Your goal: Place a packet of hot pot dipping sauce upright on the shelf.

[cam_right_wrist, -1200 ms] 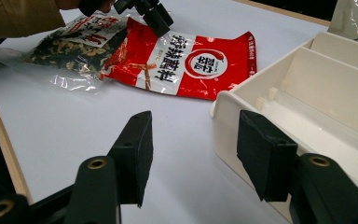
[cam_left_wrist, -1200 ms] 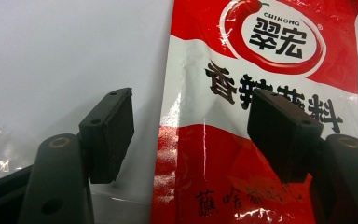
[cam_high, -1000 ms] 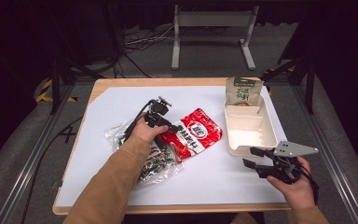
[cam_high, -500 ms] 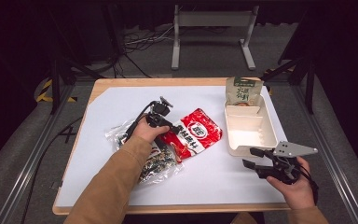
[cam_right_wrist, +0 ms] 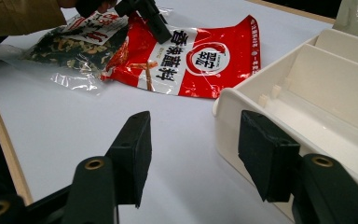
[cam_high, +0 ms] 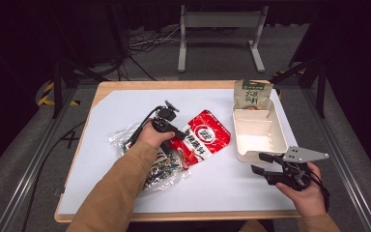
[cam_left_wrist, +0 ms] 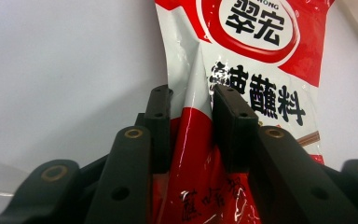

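The red sauce packet (cam_high: 200, 137) lies flat on the white table (cam_high: 125, 104), and your left gripper (cam_left_wrist: 191, 105) has its near edge: the jaws are pinched on a raised fold of the film, one pad on each side of the ridge. The rest of the packet stretches away ahead of those jaws, its printed face up. Just behind and beside that gripper, under your left hand (cam_high: 150, 137), sits a clear bag of dark dried food (cam_high: 163, 166), its edge tucked under the red packet.

Your right gripper (cam_right_wrist: 193, 154) hovers near the table's front edge with its jaws spread wide and nothing between them. The cream divided tray (cam_high: 258, 133) is just ahead of it, one corner beside the right-hand jaw. At the tray's far end, a green-topped pouch (cam_high: 252, 94) stands leaning.
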Tool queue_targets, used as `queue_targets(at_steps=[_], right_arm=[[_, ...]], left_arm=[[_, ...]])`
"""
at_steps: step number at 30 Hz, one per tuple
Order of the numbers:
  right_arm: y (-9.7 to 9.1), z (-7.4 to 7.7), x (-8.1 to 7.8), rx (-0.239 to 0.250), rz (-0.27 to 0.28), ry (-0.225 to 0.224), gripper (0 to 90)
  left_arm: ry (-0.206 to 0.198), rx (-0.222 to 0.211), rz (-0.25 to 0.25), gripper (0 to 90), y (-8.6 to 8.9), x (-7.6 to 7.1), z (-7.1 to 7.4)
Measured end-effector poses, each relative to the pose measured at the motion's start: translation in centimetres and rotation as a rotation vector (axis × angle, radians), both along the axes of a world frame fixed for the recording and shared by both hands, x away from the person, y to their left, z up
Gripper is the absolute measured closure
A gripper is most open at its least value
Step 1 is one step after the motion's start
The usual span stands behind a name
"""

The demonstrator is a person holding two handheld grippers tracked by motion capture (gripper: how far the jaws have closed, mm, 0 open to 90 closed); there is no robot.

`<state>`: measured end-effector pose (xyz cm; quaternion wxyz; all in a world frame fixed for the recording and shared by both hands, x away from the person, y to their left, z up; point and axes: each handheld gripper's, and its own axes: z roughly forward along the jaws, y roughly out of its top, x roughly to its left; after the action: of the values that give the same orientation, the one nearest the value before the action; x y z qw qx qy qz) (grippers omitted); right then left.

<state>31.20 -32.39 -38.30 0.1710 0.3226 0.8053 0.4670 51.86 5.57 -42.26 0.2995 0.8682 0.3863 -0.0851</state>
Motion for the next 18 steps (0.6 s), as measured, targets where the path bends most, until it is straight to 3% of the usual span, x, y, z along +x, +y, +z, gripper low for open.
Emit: queue_targets(at_steps=[11, 18], right_arm=[[0.0, 0.1, -0.1, 0.006, 0.001, -0.010, 46.6], [0.1, 0.4, -0.1, 0.016, 0.008, -0.021, 51.2]], left_arm=[[-0.030, 0.026, 0.007, 73.9, -0.2, -0.8, 0.7], [-0.107, 0.010, 0.009, 75.6, 0.0, -2.2, 2.6]])
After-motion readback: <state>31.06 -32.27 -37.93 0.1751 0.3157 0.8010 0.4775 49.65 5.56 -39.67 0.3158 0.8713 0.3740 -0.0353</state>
